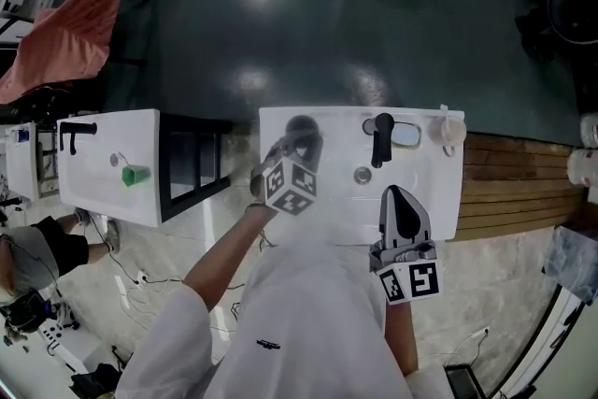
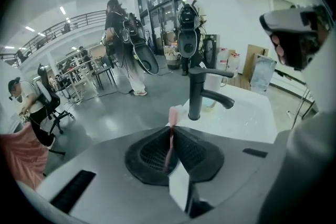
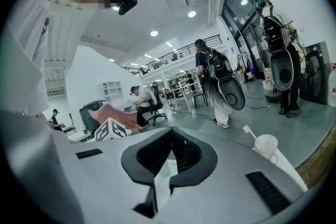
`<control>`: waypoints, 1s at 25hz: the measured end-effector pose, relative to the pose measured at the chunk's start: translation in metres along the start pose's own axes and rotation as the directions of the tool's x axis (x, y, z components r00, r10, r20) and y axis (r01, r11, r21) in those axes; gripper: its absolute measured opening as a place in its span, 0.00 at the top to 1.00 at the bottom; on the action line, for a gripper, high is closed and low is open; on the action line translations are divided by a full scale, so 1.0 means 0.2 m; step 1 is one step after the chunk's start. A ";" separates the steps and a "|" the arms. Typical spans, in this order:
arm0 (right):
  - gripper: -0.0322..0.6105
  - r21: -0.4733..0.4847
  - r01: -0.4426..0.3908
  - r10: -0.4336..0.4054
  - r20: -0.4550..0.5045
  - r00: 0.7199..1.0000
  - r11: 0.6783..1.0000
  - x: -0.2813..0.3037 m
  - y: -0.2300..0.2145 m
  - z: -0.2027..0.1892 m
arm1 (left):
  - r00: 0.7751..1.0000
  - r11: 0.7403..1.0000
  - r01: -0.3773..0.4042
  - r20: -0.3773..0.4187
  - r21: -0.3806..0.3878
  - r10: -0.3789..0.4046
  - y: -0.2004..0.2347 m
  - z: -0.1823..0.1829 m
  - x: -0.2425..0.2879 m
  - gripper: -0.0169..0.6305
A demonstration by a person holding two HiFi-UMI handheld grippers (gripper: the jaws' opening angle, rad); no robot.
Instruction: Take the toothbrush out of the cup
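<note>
My left gripper (image 1: 295, 143) (image 2: 172, 129) is shut on a pink toothbrush (image 2: 169, 145). The brush stands up between the jaws, and its pale head (image 2: 174, 115) pokes out past the tips. The gripper hovers over the left part of the white sink (image 1: 430, 192), left of the black faucet (image 1: 381, 137) (image 2: 196, 93). A white cup (image 1: 451, 132) (image 3: 266, 145) stands on the sink's far right corner with a white toothbrush (image 3: 248, 131) leaning in it. My right gripper (image 1: 396, 197) (image 3: 171, 131) is over the sink's near edge, well short of the cup. Its jaws meet with nothing between them.
A drain (image 1: 363, 174) lies in the basin, and a small oval dish (image 1: 405, 135) sits beside the faucet. A second white sink (image 1: 107, 165) with a green cup (image 1: 135, 175) stands to the left. Wooden decking (image 1: 514, 187) lies to the right. People stand on the dark floor beyond.
</note>
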State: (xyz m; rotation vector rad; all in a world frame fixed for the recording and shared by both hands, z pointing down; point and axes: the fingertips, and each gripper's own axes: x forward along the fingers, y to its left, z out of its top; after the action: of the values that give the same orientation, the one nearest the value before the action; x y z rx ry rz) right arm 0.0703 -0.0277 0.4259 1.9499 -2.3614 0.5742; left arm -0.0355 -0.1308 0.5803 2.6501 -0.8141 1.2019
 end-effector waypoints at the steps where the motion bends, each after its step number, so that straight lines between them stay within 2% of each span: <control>1: 0.95 -0.001 0.000 0.000 0.001 1.000 1.000 0.00 0.00 0.00 | 1.000 1.000 -0.002 0.003 -0.006 0.002 0.01 0.00 0.00 0.95; 15: 0.95 -0.025 -0.017 0.018 0.033 0.999 1.000 -0.06 0.05 0.05 | 0.993 0.996 -0.066 0.091 -0.066 0.071 0.06 0.07 -0.15 0.95; 25: 0.95 -0.055 -0.076 0.078 0.040 0.996 0.996 -0.09 0.16 0.06 | 0.969 0.982 -0.127 0.194 -0.143 0.154 0.08 0.15 -0.38 0.95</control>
State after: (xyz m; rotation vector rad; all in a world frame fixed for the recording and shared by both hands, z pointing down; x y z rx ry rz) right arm 0.0464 -0.0102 0.4023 1.8744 -2.4592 0.4728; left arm -0.0647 -0.1222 0.5029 2.6766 -1.0901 0.8779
